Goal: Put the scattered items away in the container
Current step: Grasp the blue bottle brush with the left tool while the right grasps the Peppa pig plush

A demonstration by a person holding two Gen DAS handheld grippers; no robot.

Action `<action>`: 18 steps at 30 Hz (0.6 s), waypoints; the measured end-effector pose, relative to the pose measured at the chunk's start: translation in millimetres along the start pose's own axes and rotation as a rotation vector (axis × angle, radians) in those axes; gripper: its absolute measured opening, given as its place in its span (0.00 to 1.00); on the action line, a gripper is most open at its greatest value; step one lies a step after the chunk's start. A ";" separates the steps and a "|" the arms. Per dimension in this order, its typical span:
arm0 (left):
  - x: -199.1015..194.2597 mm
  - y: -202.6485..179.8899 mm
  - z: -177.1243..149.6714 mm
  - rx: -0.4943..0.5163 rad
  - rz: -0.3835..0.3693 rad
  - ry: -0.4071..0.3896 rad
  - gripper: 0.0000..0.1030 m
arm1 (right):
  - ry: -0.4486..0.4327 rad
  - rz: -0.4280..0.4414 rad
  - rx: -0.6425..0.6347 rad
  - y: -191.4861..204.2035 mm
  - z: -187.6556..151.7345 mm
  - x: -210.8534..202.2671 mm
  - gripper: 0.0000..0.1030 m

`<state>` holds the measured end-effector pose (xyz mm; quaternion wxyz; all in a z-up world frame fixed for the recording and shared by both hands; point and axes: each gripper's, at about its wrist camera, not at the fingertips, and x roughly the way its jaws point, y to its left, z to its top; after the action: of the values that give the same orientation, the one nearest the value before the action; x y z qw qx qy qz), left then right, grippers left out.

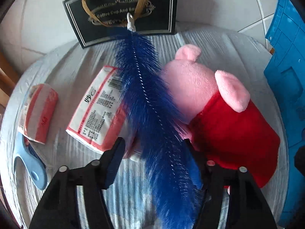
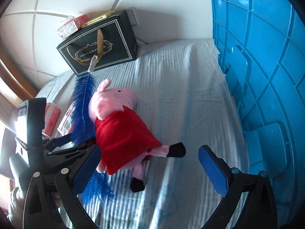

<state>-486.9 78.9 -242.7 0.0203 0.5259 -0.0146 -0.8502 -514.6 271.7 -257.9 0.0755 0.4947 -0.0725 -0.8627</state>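
Note:
A long blue bristle brush with a white tip lies on the white-covered table, running between the fingers of my left gripper. The jaws stand apart around the bristles without closing on them. The brush also shows in the right wrist view. A pink pig plush in a red dress lies just right of the brush. My right gripper is open, its fingers wide apart around the plush's legs. The blue plastic container stands at the right.
A black gift bag stands at the table's back, small boxes on top. A tissue pack, a smaller pink pack and a light-blue handled tool lie left. The left gripper's body shows at left.

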 end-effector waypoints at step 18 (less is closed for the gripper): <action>30.9 17.7 3.4 -0.014 -0.094 0.080 0.24 | 0.096 -0.060 -0.203 58.7 20.6 86.0 1.00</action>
<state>-503.4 59.7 -267.9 -0.0154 0.5596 0.0169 -0.8285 -571.9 197.9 -308.4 0.1025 0.5273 0.0338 -0.8428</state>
